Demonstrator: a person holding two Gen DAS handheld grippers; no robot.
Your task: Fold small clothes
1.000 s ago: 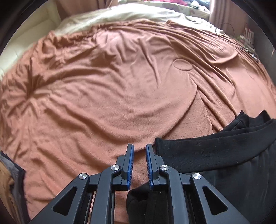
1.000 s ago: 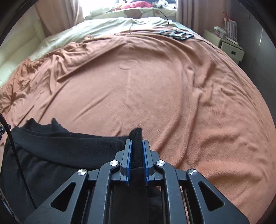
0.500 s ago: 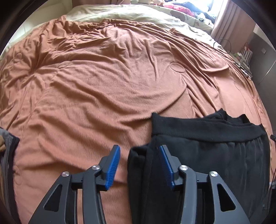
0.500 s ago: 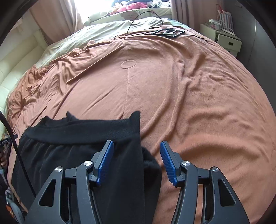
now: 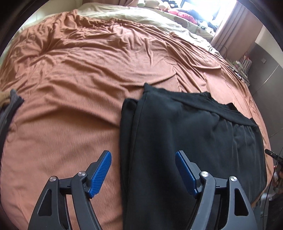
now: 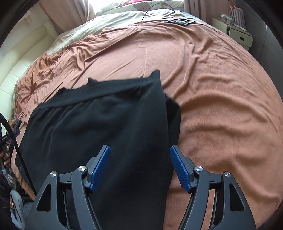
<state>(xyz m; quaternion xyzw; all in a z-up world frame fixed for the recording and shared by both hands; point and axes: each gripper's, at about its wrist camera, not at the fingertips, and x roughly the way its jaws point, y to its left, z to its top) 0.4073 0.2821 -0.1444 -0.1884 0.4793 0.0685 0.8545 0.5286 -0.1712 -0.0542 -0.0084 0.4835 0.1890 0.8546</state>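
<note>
A black garment with a ribbed waistband [image 5: 191, 127] [image 6: 99, 120] lies folded flat on the rust-brown bedspread [image 5: 79, 74] [image 6: 221, 92]. My left gripper [image 5: 143, 169] is open, raised above the garment's left folded edge, blue pads wide apart with nothing between them. My right gripper [image 6: 139, 166] is open too, hovering over the garment's right folded edge. A narrow under-layer of the black cloth sticks out past the top layer along each of these edges. The garment's near end is hidden under both grippers.
Grey and tan clothing [image 5: 8, 106] lies at the bed's left edge. A cream sheet [image 5: 141, 16] and a pile of clothes [image 5: 185, 14] sit at the far end by a curtain. A white drawer unit [image 6: 237, 33] stands right of the bed. A black cable [image 6: 12, 134] hangs nearby.
Both grippers were shut a second ago, the right on the black waistband, then opened. They have since lifted and pulled back, leaving the garment lying on the bed.
</note>
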